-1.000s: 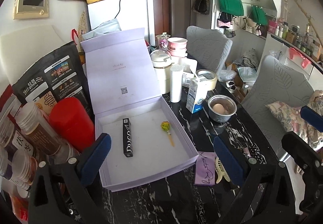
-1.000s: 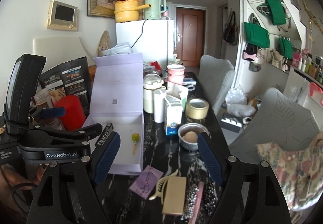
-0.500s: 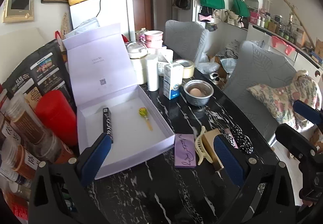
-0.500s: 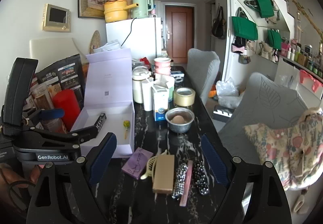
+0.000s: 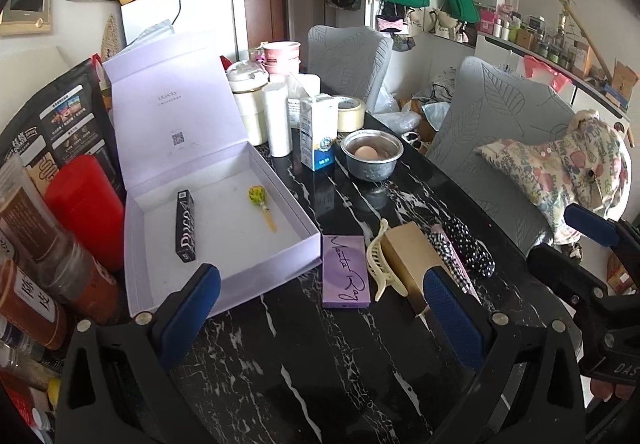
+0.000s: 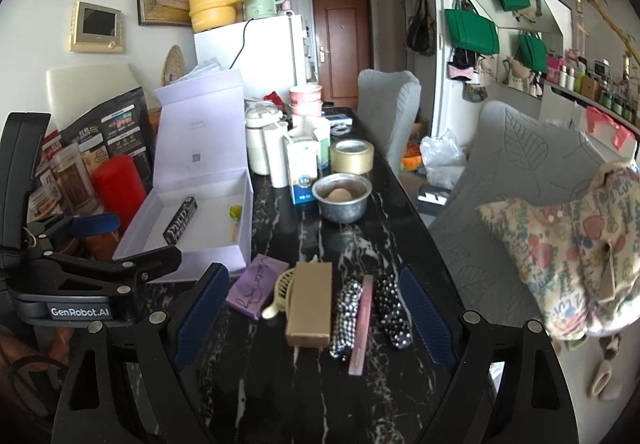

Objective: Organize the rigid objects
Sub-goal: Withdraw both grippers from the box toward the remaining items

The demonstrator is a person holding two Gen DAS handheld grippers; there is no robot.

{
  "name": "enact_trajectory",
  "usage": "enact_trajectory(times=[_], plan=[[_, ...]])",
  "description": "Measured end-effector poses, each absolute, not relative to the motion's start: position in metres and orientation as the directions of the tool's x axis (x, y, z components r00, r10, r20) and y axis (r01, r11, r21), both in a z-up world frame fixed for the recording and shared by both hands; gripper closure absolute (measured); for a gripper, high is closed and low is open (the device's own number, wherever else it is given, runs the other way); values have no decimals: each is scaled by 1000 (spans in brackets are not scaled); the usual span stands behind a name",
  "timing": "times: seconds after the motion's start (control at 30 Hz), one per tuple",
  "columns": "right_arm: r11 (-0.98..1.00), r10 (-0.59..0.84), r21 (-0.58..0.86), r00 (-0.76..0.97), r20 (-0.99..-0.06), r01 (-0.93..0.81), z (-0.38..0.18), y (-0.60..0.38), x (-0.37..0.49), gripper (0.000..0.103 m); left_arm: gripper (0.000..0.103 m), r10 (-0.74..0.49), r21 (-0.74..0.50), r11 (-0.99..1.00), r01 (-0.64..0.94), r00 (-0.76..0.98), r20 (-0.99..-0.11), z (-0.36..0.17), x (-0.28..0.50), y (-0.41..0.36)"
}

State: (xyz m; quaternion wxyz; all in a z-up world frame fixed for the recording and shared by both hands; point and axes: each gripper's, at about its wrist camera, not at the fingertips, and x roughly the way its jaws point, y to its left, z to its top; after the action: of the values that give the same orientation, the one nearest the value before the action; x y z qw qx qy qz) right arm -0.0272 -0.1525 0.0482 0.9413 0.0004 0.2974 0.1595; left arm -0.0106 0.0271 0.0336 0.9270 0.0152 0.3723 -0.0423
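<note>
The lavender box [image 5: 224, 228] lies lid-up on the black marble desk [image 5: 320, 364], just ahead of the left gripper [image 5: 320, 308] and off its left finger [image 5: 188, 312]. It already holds a black carton [image 5: 185, 226] and a yellow lollipop [image 5: 260, 204]. Both pairs of fingers stand wide apart with nothing between them; the right gripper [image 6: 316, 320] hangs over the loose row.

Largest risk first: the box's near wall sits close to the left finger, so a careless push forward would likely shove the whole box into the red canister [image 5: 86, 204] and jars beside it. Next, the gold box [image 6: 310, 304] lies touching the cream hair clip [image 6: 280, 294], which in turn lies against the purple card box [image 6: 256, 290]. Closing on one could drag or flip a neighbour. The clip's curved teeth may also slip from flat pads. Smallest: the pink comb [image 6: 362, 324] lies wedged between two dotted hair ties [image 6: 390, 308], low and thin, so fingers might pinch fabric instead.

The right wrist view shows the row squarely between its fingers, with the comb and both ties full length. It also shows the left gripper's body, off its left finger. The left wrist view looks straight into the box floor, showing free room there. It shows the row only obliquely, by its right finger [image 5: 452, 316], which hides the gold box's near end.
</note>
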Motion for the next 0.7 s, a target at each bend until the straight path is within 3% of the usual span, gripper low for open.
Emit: enact_trajectory(times=[0.7], plan=[[943, 325, 143, 734, -596, -301, -20, -173, -24, 15, 0, -138, -79, 989, 124, 595, -792, -46, 16, 19]])
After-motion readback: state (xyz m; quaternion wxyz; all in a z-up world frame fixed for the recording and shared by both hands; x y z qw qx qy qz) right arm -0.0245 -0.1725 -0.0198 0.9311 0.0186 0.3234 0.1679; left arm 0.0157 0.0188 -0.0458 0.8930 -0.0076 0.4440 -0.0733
